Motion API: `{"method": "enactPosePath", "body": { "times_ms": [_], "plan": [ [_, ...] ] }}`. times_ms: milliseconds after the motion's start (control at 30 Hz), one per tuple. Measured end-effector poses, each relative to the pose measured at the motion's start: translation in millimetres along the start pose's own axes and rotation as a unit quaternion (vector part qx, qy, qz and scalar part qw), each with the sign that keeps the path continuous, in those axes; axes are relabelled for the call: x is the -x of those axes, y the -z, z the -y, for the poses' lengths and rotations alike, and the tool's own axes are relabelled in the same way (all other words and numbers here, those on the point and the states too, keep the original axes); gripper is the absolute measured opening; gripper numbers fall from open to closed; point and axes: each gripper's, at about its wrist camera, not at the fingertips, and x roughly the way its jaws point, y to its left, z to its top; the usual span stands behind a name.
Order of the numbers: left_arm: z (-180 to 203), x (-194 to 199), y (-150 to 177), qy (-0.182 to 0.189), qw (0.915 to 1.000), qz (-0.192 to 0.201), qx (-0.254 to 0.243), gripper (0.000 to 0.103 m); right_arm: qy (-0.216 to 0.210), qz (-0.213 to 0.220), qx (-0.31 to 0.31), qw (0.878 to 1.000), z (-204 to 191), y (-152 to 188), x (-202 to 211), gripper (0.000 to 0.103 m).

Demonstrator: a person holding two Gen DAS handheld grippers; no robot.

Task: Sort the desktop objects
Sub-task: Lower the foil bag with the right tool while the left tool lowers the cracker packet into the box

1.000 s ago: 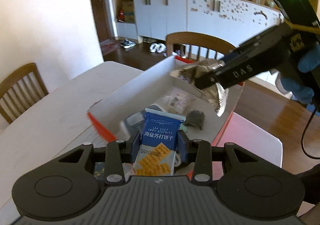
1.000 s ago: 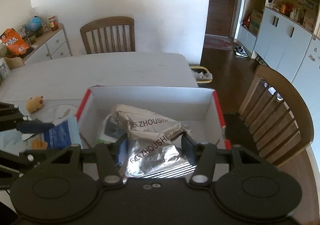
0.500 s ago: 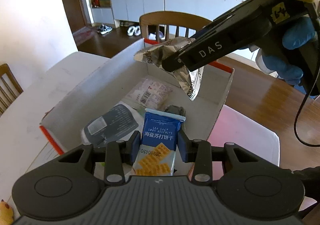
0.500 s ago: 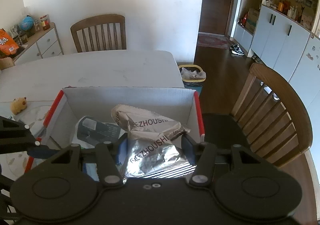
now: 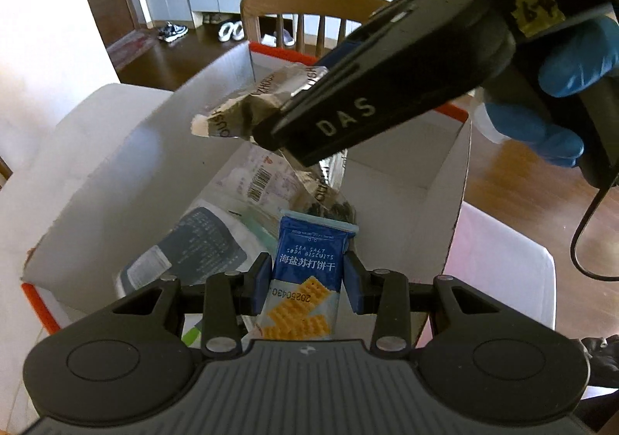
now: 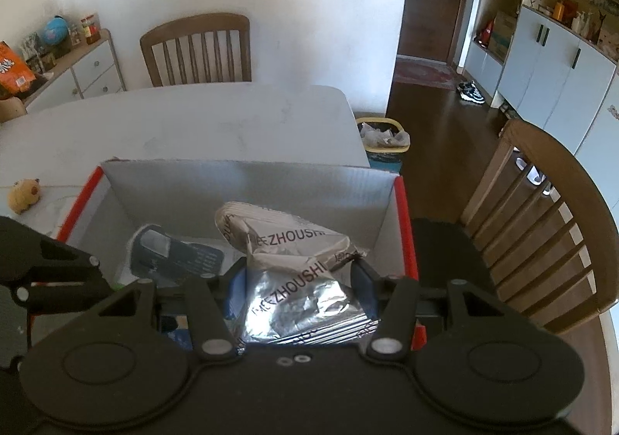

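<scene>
An open cardboard box [image 5: 116, 172] with red edges sits on the white table; in the right wrist view its far wall [image 6: 247, 179] faces me. My left gripper [image 5: 307, 282] is shut on a blue soda biscuit pack [image 5: 309, 272], held over the box's near end. My right gripper [image 6: 300, 290] is shut on a crumpled silver snack bag [image 6: 298, 272] above the box; the bag [image 5: 247, 114] and the right gripper's black body [image 5: 387, 87] also show in the left wrist view. A dark blue packet [image 5: 193, 249] and a clear barcoded packet [image 5: 263, 179] lie inside the box.
A small yellow plush toy [image 6: 24, 195] lies on the table [image 6: 193, 118] left of the box. Wooden chairs stand at the table's far side [image 6: 197, 48] and right side [image 6: 549, 226]. A yellow waste basket [image 6: 383, 141] stands on the floor past the table's corner.
Both grippers have moved over the box with their loads. The left gripper came in over the box's near edge and tilted down; the silver bag now hangs lower, over the box's interior.
</scene>
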Motion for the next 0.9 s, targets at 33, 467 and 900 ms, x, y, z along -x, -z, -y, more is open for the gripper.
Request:
{"method": "enactPosePath", "body": {
  "times_ms": [33,467,900],
  "plan": [
    [0,-2,0,0.002,1.0,-0.003,0.001,0.038,0.0,-0.002,-0.001,1.0,0,1,-2,0.055],
    [-31,-13,2,0.025,0.9982,-0.024,0.048,0.038,-0.006,-0.011,0.016,1.0,-5,-11,-26,0.055],
    [-22,-24,4,0.027,0.998,-0.049,0.031,0.039,-0.012,-0.04,0.023,0.999,-12,0,-45,0.055]
  ]
}}
